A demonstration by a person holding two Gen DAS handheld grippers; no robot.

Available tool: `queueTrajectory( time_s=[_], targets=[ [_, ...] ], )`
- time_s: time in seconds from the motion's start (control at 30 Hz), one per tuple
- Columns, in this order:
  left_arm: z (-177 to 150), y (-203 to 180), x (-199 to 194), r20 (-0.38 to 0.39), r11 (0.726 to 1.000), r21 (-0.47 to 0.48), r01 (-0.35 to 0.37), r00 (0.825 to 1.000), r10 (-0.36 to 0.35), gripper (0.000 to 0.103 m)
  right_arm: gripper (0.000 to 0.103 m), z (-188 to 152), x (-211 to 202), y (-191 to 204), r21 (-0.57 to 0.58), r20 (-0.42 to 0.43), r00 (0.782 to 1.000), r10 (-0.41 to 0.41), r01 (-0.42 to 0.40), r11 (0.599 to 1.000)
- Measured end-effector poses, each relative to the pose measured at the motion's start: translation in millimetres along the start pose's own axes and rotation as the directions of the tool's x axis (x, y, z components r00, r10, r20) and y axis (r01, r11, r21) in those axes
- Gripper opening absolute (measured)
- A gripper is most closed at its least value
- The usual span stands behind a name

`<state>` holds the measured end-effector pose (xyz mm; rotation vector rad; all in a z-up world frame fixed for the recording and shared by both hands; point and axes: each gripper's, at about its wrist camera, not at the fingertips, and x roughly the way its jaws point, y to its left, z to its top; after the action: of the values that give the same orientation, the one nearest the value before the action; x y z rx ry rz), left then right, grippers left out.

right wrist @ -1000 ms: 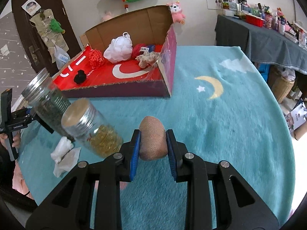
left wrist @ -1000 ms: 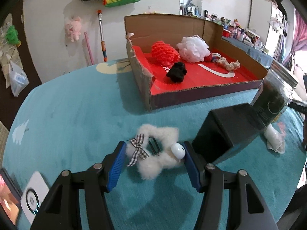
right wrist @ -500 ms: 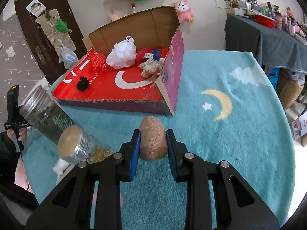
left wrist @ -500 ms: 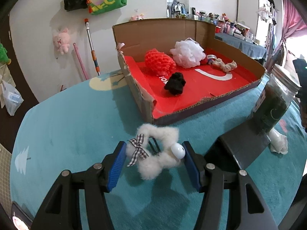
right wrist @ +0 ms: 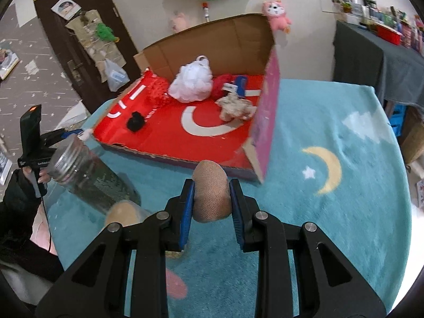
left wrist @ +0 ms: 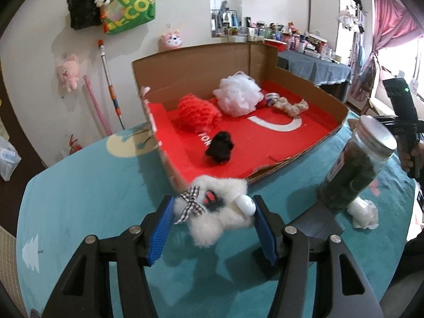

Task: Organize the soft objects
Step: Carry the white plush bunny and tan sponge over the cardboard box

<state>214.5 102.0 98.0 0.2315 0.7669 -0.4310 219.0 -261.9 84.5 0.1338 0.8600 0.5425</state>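
**Both hands loaded, heading for the box**

I'm mid-carry with two soft things. My left gripper (left wrist: 213, 218) has its jaws about half open, pinching a fluffy white scrunchie (left wrist: 216, 209) with a checked bow, hanging just short of the cardboard box (left wrist: 196, 69). My right gripper (right wrist: 211, 198) is nearly closed, squeezing a brown sponge puff (right wrist: 210, 190) near the box's front corner. Next, I reckon: lift both over the low front wall, clear of the black pom (left wrist: 220, 147) and white bath pouf (left wrist: 238, 95), then let go
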Motion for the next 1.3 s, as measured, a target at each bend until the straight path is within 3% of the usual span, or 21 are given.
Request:
queueTrajectory(
  time_s=[0.33,0.7,1.0,1.3],
  targets=[
    [50.4,-37.7,17.6,-0.010,0.995,0.072,0.070,0.998,-0.069,0.061,0.025,37.3,19.9,23.5,-0.080,-0.017,0.999,0.038,-0.039,0.996],
    [116.6,-73.2,96.2,-0.174,0.982,0.168,0.081,0.983,-0.052,0.061,0.025,110.3,95.5,45.1,-0.140,-0.165,0.986,0.006,-0.029,0.990],
    [127.8,-76.1,156.0,-0.301,0.975,0.210,0.069,0.954,-0.003,0.061,0.025,135.5,161.5,38.5,-0.133,-0.303,0.949,-0.085,0.047,0.990],
    [125.9,-68.5,174.7,-0.327,0.980,0.192,0.059,0.945,0.007,0.062,0.026,134.1,178.9,21.4,-0.078,-0.338,0.938,-0.081,0.058,0.995]
  ],
)
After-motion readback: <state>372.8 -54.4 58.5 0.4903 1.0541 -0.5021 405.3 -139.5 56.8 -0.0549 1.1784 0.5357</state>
